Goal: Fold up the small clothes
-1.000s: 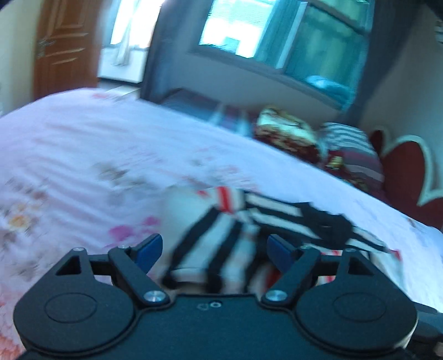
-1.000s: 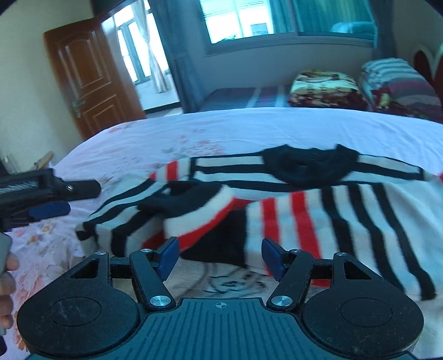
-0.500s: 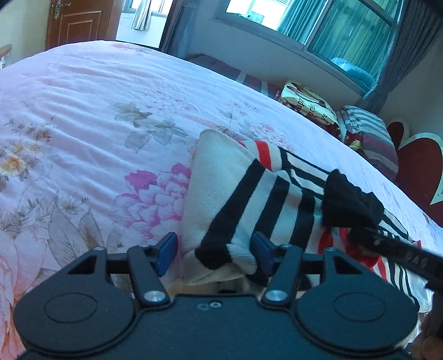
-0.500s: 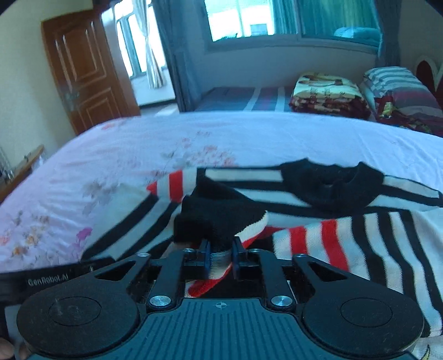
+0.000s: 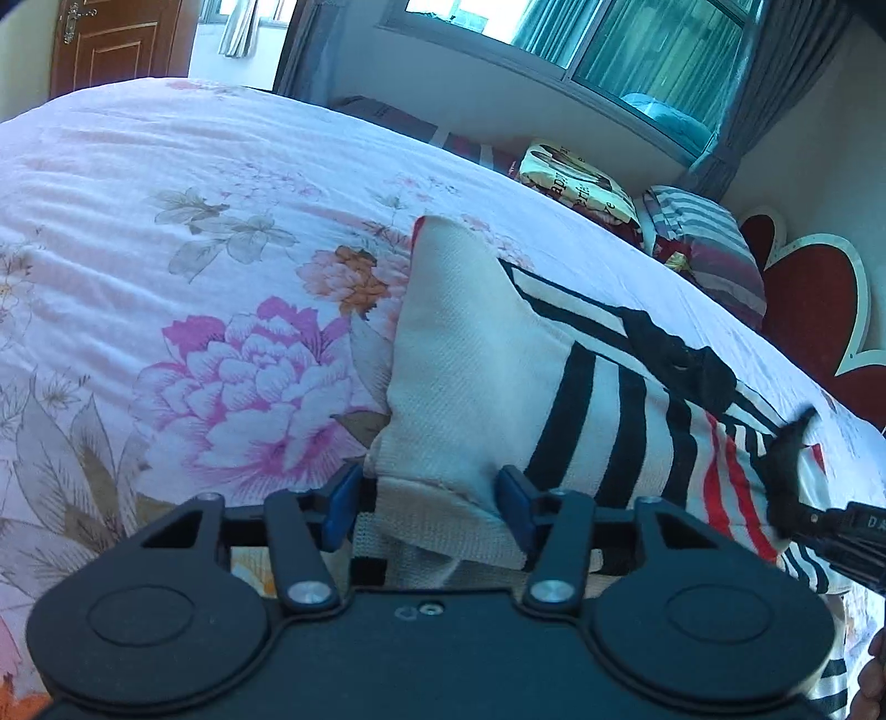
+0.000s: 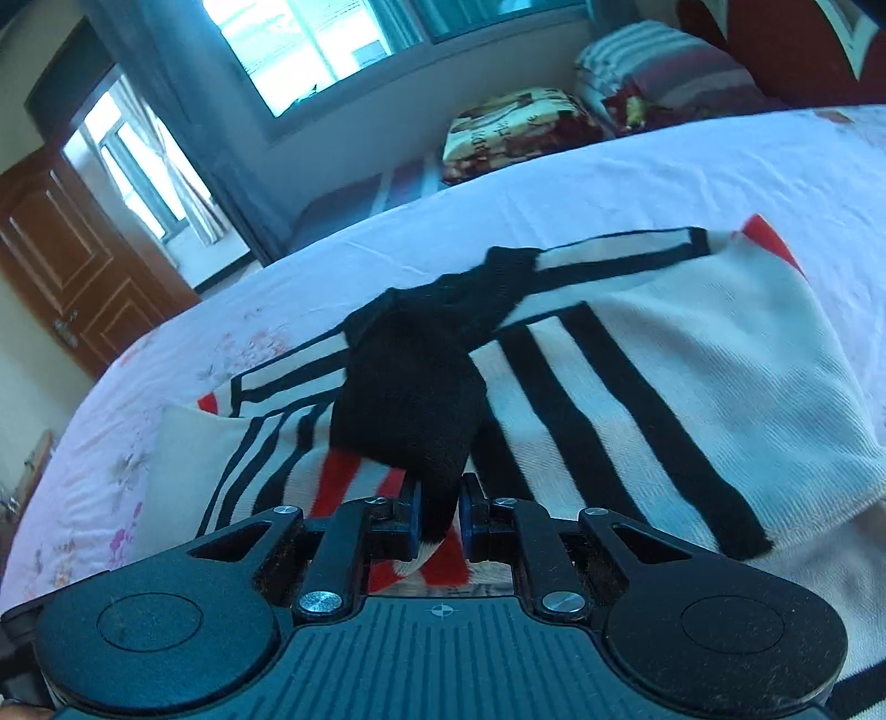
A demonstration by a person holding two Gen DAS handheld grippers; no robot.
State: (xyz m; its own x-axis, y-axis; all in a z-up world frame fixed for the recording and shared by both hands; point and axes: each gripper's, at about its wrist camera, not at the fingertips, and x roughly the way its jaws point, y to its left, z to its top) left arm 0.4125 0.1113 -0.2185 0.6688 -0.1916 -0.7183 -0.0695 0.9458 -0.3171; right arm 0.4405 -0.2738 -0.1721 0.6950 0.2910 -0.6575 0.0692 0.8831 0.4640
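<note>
A bed with a floral pink sheet [image 5: 166, 232] fills the room; bright windows [image 6: 310, 50] with grey-blue curtains [image 5: 786, 72], a brown wooden door [image 6: 61, 266], pillows [image 5: 703, 249] beside a red headboard [image 5: 808, 310].

Open bedspread to our left, sweater and pillows crowding the right

We see bare floral bedspread [image 5: 166, 232] stretching left and ahead of the left tongs [image 5: 429, 507], free for passage. To the right, the striped sweater [image 5: 554, 387] covers the bed, and the right tongs [image 5: 819, 531] sit at its far edge, blocking that side. Beyond the bed, a folded blanket [image 6: 515, 133], a striped pillow [image 6: 659, 66] and the red headboard [image 5: 808, 310] close off the far corner.
</note>
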